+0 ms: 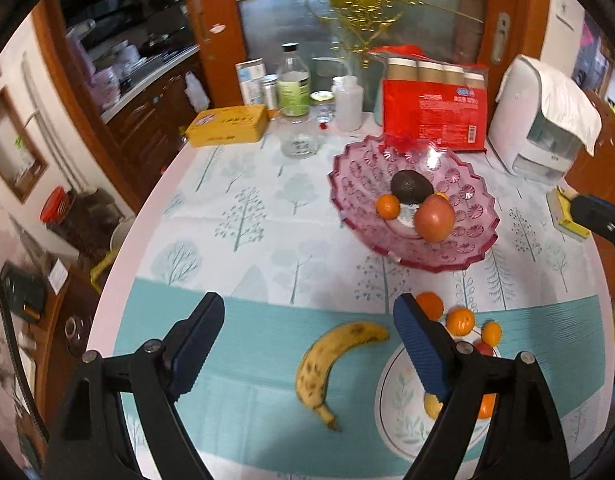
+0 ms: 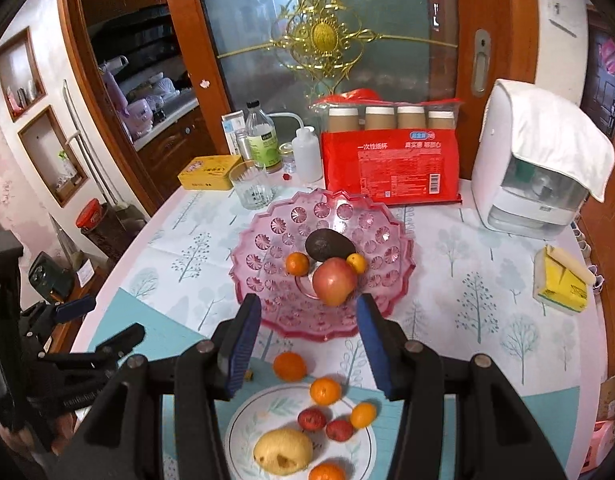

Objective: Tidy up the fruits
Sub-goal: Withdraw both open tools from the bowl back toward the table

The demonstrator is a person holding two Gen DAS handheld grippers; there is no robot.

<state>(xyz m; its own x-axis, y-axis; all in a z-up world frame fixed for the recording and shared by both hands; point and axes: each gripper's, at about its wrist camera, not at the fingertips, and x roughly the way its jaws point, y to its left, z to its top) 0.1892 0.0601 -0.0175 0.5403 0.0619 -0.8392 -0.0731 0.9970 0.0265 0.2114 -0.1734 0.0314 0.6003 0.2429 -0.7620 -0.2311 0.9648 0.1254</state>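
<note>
A pink glass bowl [image 2: 263, 248] [image 1: 355, 168] at mid-table holds a dark avocado [image 2: 329, 245], a red apple [image 2: 334, 280] and small tangerines [image 2: 297, 263]. Nearer stands a white flowered plate [image 2: 243, 428] [image 1: 399, 400] with a yellow pear-like fruit [image 2: 283, 450], two small red fruits [image 2: 312, 419] and tangerines [image 2: 325, 391]; one more tangerine [image 2: 289, 366] lies on the cloth beside it. A spotted banana [image 1: 331, 364] lies left of the plate. My left gripper [image 1: 307, 304] hangs open above the banana, holding nothing. My right gripper [image 2: 307, 304] hovers open over the plate and the bowl's near rim, holding nothing.
Along the back of the table stand a red pack of paper cups [image 2: 391, 164], a white appliance under a cloth [image 2: 535, 172], a drinking glass [image 2: 252, 188], bottles [image 2: 261, 136] and a yellow box [image 2: 209, 172]. A yellow packet [image 2: 559, 284] lies at the right. The table's rounded edge [image 1: 119, 280] falls away at the left.
</note>
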